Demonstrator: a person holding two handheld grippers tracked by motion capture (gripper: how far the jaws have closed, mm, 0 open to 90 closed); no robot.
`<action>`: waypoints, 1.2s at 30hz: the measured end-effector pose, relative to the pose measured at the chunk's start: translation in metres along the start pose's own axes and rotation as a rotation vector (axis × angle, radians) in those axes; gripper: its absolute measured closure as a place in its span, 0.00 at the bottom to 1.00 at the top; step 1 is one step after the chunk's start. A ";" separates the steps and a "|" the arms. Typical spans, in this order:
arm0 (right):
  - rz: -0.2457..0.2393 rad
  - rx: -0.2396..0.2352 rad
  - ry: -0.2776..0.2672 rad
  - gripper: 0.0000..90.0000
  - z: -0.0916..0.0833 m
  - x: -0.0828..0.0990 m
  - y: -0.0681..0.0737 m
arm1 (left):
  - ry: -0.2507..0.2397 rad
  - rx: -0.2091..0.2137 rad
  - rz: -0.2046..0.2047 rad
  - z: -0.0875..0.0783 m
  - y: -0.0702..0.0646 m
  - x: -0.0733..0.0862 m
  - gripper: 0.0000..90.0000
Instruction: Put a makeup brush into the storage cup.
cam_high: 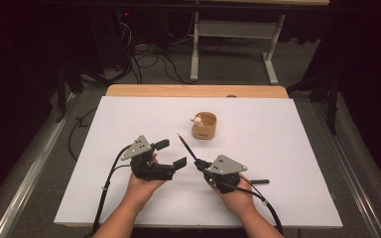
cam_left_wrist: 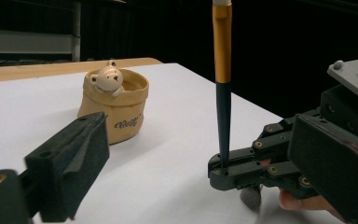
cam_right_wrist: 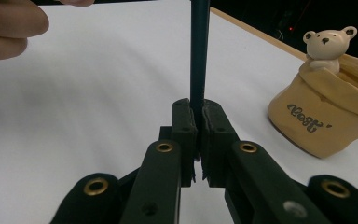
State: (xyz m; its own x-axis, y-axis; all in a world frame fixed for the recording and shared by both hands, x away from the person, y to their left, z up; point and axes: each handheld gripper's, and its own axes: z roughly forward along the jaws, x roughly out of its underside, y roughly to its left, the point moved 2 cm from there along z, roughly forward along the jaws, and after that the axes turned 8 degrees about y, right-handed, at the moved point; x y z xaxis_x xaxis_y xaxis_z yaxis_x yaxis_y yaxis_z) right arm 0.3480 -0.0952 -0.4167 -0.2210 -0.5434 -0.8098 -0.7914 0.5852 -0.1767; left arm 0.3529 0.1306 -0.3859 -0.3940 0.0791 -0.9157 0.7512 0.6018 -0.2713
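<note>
A slim pen with a dark shaft and a golden upper part is clamped by its lower end in my right gripper, which is shut on it. The pen points away and to the left, toward a tan bag-shaped holder with a small bear figure on its rim. The holder stands upright on the white sheet, beyond both grippers. My left gripper hovers just left of the pen, open, with nothing between its fingers.
A white sheet covers the table, with a wooden edge at the far side. A short dark stick lies by the right hand. Beyond the table are cables and a metal frame on the floor.
</note>
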 end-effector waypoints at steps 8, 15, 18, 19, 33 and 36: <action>-0.018 -0.004 0.012 0.97 0.003 0.001 0.002 | -0.012 0.005 -0.019 -0.002 0.003 0.002 0.27; -0.015 -0.012 0.018 0.97 0.004 0.002 0.004 | -0.021 0.037 -0.030 -0.003 0.002 0.001 0.46; -0.023 -0.017 0.014 0.97 0.005 0.001 0.004 | -0.031 0.043 -0.029 -0.004 0.002 0.001 0.53; -0.029 -0.021 0.016 0.97 0.005 0.001 0.004 | -0.037 0.047 -0.033 -0.005 0.002 0.001 0.55; -0.053 -0.054 0.017 0.97 0.007 0.002 0.010 | -0.059 0.090 -0.027 -0.009 0.002 0.000 0.78; -0.058 -0.050 0.022 0.97 0.008 0.002 0.009 | -0.063 0.085 -0.017 -0.009 0.002 0.000 0.82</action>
State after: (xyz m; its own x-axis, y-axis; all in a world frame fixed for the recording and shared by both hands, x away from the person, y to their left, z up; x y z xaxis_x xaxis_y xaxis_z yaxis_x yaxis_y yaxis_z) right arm 0.3444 -0.0862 -0.4242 -0.1859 -0.5888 -0.7866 -0.8304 0.5221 -0.1945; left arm 0.3498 0.1388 -0.3843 -0.3757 0.0178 -0.9266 0.7879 0.5325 -0.3092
